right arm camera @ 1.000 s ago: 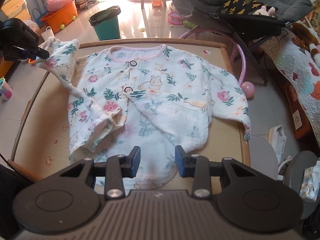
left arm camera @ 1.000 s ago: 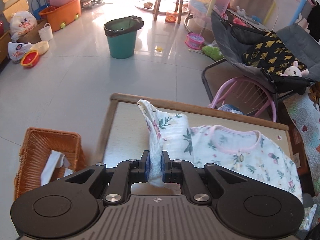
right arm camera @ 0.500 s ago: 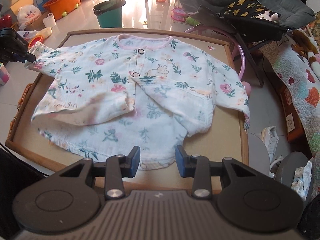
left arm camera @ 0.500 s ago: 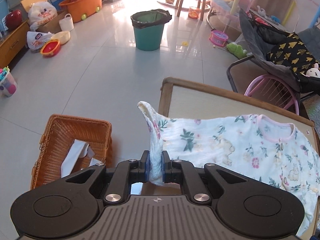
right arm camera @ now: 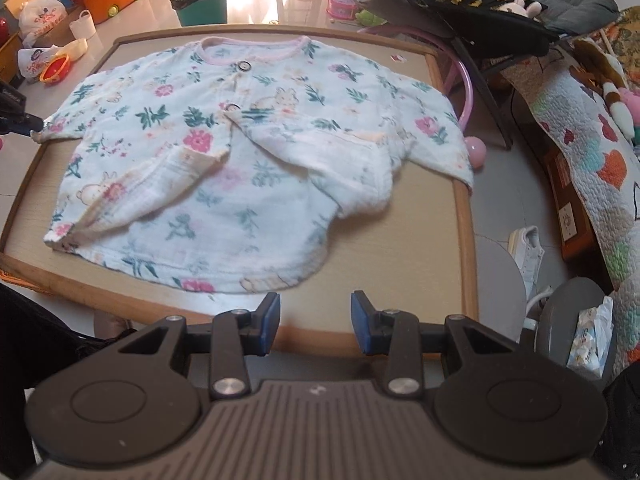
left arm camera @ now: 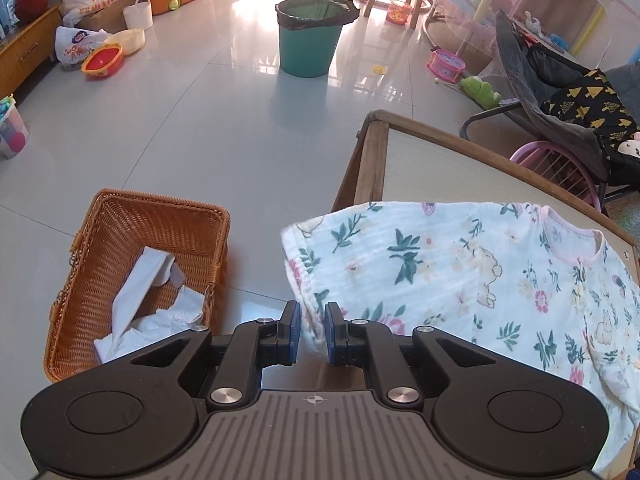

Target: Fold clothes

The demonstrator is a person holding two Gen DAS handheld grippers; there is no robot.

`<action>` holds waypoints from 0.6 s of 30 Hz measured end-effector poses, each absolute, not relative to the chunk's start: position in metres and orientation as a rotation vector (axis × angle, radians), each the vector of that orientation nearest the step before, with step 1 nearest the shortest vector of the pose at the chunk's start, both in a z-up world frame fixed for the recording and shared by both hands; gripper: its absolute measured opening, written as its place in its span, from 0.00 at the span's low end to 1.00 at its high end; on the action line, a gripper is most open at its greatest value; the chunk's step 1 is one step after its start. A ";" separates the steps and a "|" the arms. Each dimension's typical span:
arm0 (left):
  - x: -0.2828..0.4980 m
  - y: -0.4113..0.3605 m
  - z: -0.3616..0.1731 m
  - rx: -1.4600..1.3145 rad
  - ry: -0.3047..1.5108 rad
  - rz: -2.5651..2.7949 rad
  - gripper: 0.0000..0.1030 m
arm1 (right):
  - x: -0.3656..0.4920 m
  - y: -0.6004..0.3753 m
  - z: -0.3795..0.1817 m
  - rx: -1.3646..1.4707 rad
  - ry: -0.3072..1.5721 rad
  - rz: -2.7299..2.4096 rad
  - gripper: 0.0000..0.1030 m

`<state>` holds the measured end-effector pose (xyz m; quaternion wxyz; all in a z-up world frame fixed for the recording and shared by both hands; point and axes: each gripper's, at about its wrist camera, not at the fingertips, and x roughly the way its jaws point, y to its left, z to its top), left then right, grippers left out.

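The floral top [right arm camera: 256, 148] lies spread on the worktop [right arm camera: 400, 248], no fold made. The left hand-held gripper [left arm camera: 312, 334] has just been opening around its sleeve cuff; the right hand-held gripper [right arm camera: 315, 322] stands spread, empty.

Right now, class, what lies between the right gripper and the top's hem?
Only bare table lies between the right gripper and the top; the right wrist view shows it.
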<state>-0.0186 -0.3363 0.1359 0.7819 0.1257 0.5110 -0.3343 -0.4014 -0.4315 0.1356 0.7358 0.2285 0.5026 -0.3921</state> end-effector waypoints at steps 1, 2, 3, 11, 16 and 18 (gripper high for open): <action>-0.019 -0.332 0.135 0.261 1.109 -0.728 0.15 | -0.406 -0.432 0.135 0.511 1.105 -0.871 0.37; -0.020 -0.328 0.135 0.248 1.115 -0.734 0.15 | -0.411 -0.433 0.134 0.523 1.104 -0.877 0.37; -0.020 -0.324 0.134 0.235 1.121 -0.741 0.16 | -0.416 -0.435 0.134 0.534 1.102 -0.882 0.37; -0.075 -0.292 0.135 0.173 1.200 -0.967 0.32 | -0.456 -0.460 0.136 0.602 0.995 -0.904 0.37; -0.134 -0.260 0.126 0.205 1.263 -1.104 0.45 | -0.454 -0.475 0.136 0.506 0.995 -0.816 0.37; -0.153 -0.247 0.119 0.202 1.282 -1.127 0.47 | -0.448 -0.481 0.134 0.476 1.000 -0.766 0.37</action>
